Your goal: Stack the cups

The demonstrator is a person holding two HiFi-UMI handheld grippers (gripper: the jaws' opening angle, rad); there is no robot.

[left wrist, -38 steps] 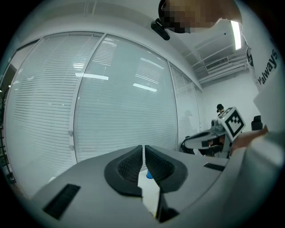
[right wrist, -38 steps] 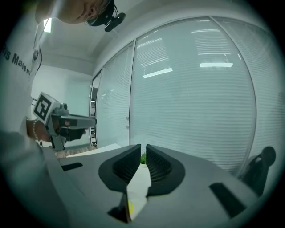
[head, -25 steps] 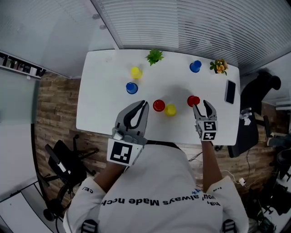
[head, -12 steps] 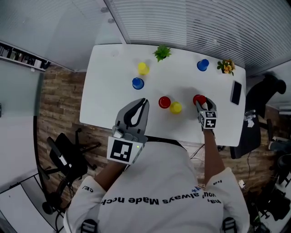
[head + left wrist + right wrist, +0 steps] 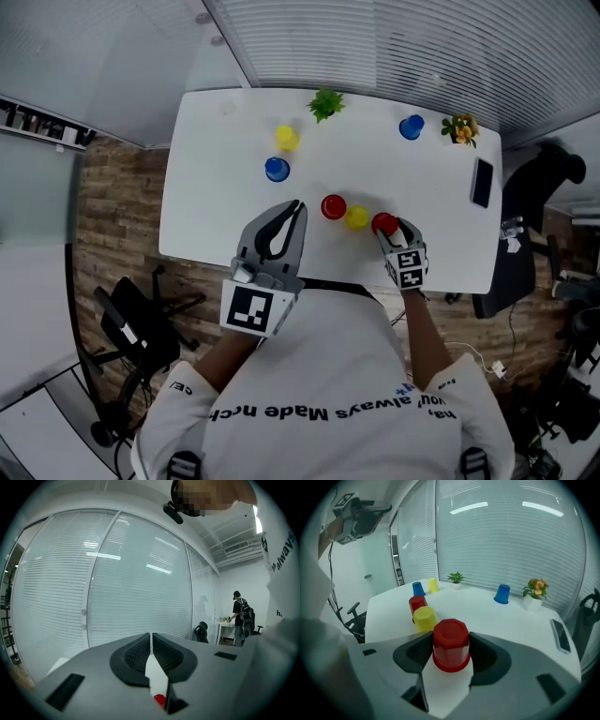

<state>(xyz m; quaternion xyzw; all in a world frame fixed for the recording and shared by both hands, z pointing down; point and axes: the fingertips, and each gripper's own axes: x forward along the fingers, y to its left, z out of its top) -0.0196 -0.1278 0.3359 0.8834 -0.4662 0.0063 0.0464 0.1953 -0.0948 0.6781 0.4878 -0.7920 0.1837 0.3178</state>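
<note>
An upturned red cup [image 5: 381, 222] [image 5: 451, 644] stands on the white table [image 5: 216, 206] between the jaws of my right gripper [image 5: 390, 229]. The jaws stand wide and the cup nearly fills the gap; I see no squeeze on it. Just left of it sit a yellow cup [image 5: 356, 217] [image 5: 424, 618] and a second red cup [image 5: 333, 206] [image 5: 417, 604]. Farther back are a blue cup [image 5: 277, 169], a yellow cup [image 5: 287, 138] and another blue cup [image 5: 411, 127] [image 5: 502, 594]. My left gripper [image 5: 281, 234] [image 5: 151, 641] is shut and empty, held level above the near table edge.
A small green plant [image 5: 324, 103] and a pot of orange flowers [image 5: 459, 128] stand along the far edge. A dark phone [image 5: 481, 182] lies at the right edge. Office chairs stand on the floor to the left and right of the table.
My right gripper has come down and around the red cup, which was in front of its tips before. That cup now sits closer to the yellow cup. The left gripper has stayed put.
</note>
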